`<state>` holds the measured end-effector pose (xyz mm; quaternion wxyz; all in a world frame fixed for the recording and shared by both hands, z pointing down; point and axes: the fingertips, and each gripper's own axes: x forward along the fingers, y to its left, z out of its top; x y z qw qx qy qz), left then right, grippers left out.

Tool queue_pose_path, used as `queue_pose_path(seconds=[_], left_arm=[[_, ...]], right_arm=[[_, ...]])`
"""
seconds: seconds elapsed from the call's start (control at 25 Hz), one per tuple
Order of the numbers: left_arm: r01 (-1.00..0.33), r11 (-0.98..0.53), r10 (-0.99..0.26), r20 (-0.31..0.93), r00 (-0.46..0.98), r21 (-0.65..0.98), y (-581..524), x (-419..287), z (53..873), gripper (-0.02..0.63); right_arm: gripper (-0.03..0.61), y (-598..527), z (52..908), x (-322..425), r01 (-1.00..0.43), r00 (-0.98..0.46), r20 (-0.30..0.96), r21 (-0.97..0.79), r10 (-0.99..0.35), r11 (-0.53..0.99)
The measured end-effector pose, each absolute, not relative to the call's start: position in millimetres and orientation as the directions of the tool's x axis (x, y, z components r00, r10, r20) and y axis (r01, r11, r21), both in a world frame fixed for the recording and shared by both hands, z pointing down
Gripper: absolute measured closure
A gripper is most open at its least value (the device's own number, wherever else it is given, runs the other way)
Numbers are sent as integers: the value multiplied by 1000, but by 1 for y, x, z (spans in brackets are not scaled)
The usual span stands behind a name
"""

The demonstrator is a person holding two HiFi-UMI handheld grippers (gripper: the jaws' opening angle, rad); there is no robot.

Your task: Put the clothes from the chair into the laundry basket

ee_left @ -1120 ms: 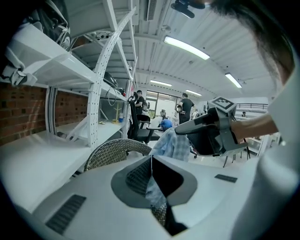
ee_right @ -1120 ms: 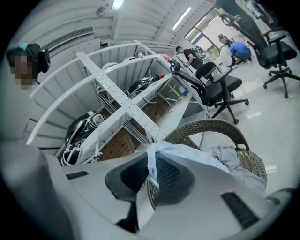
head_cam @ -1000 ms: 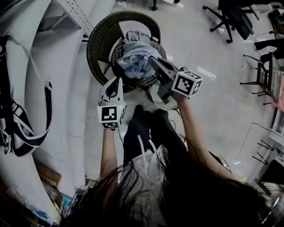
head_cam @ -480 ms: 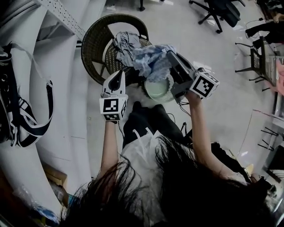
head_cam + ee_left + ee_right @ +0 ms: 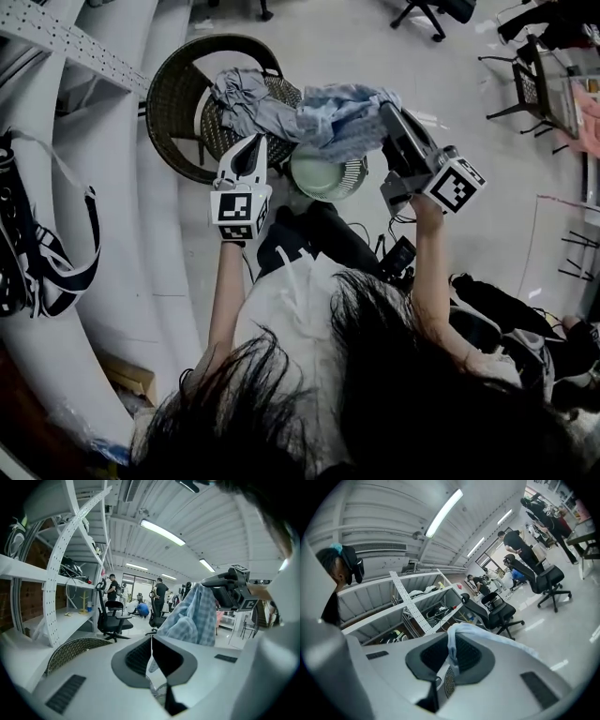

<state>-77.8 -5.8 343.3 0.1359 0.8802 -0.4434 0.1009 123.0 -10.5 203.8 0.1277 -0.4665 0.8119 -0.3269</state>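
A blue checked shirt [image 5: 342,111] hangs from my right gripper [image 5: 388,114], which is shut on its edge above the round white laundry basket [image 5: 323,175]. The cloth [image 5: 453,645] is pinched between the pads in the right gripper view. One end of the shirt still trails to the grey clothes [image 5: 244,97] on the wicker chair [image 5: 173,98]. My left gripper [image 5: 247,150] sits beside the chair's front, shut with nothing in it. In the left gripper view, the shirt [image 5: 192,619] hangs ahead beneath the right gripper [image 5: 232,591].
White curved shelving [image 5: 103,56] with a strapped bag [image 5: 37,272] runs along the left. Office chairs [image 5: 431,11] and a desk [image 5: 553,84] stand at the far right. The person's legs [image 5: 309,239] are just behind the basket, with cables [image 5: 398,253] on the floor.
The right gripper has lifted the blue shirt off the chair and carried it rightward over the basket. The left gripper has stayed shut, shifting only slightly.
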Motion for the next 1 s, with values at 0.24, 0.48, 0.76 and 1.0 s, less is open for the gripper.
queue_pose_path(seconds=[0.24,0.48,0.76,1.0], left_arm=[[-787,-596,-729,303,614,163,-4,-41,341,594],[-755,-636,-690,319,649,161,7,-5,342,594],[-718,-679,-635,368,680,154,28,29,360,594],[-696,-701,-594,413,691,155,41,53,383,594]], right_arm=[[537,20,215,164,-714,-479,145,-638,-866,288],[537,55,256,197,-754,-446,244,-621,-861,215],[537,84,333,219,-772,-423,371,-625,-827,115],[537,95,411,222,-780,-448,485,-623,-751,62]])
